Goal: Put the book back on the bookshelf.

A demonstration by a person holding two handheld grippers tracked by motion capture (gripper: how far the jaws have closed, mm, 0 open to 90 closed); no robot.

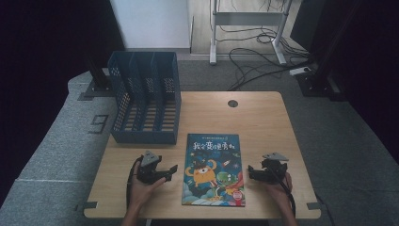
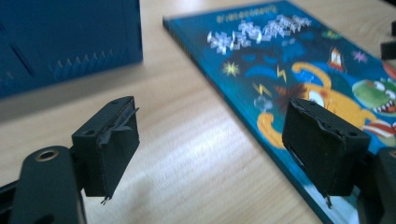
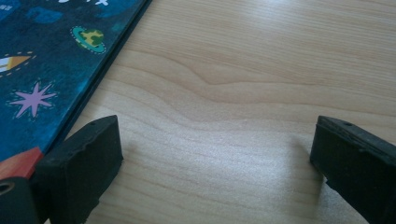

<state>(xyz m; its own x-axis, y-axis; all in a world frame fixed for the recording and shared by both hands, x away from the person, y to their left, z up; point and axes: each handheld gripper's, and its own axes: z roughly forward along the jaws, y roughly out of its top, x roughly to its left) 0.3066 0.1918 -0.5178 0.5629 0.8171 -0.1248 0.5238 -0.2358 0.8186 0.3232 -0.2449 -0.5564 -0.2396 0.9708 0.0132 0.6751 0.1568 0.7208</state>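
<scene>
Likely to skid book point(image 1: 214, 170) toward three o'clock, left gripper point(image 1: 165, 172) and right gripper point(image 1: 254, 172) both gaping, empty.

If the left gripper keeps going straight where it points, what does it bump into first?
Probably the picture book. The left gripper has open jaws aimed across bare table toward the book's near edge, though depth is hard to judge.

— What's the surface?
— A light wooden table point(image 1: 263, 117) with a round cable hole point(image 1: 232, 103) near its far edge.
— And on it?
— A picture book point(image 1: 214, 169) lying flat near the front, and a blue file rack point(image 1: 145, 99) standing at the far left corner.
</scene>
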